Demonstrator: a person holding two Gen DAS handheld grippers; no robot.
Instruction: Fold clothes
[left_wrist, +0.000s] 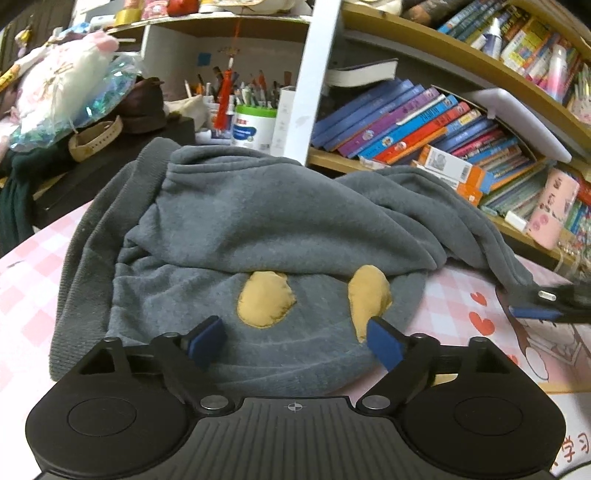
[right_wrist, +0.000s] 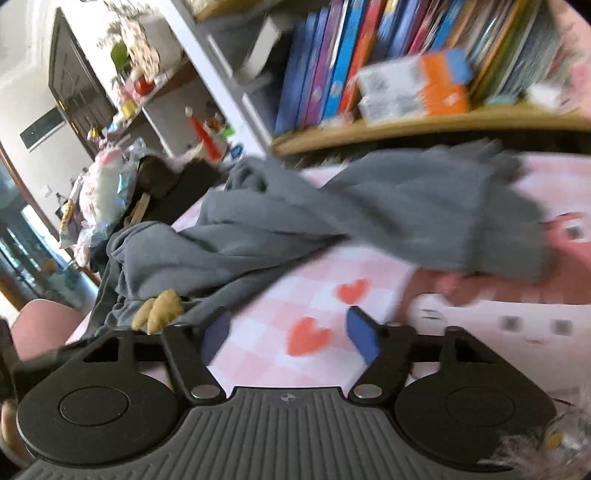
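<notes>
A grey fleece garment (left_wrist: 258, 229) with two tan stuffed patches (left_wrist: 266, 299) lies bunched on the pink checked tablecloth (left_wrist: 33, 273). My left gripper (left_wrist: 295, 341) is open over its near edge, holding nothing. My right gripper (right_wrist: 290, 334) is open and empty above bare cloth with red hearts (right_wrist: 306, 336). The garment (right_wrist: 332, 218) lies beyond it, with one sleeve stretching right. The tan patches (right_wrist: 162, 310) sit at the right wrist view's lower left. The right gripper also shows at the left wrist view's right edge (left_wrist: 554, 302), next to the garment's sleeve end.
A bookshelf (left_wrist: 424, 122) full of books stands close behind the table. A pen pot (left_wrist: 255, 125), a dark box (left_wrist: 110, 166) and plush toys (left_wrist: 66, 85) crowd the back left. The right wrist view is motion-blurred.
</notes>
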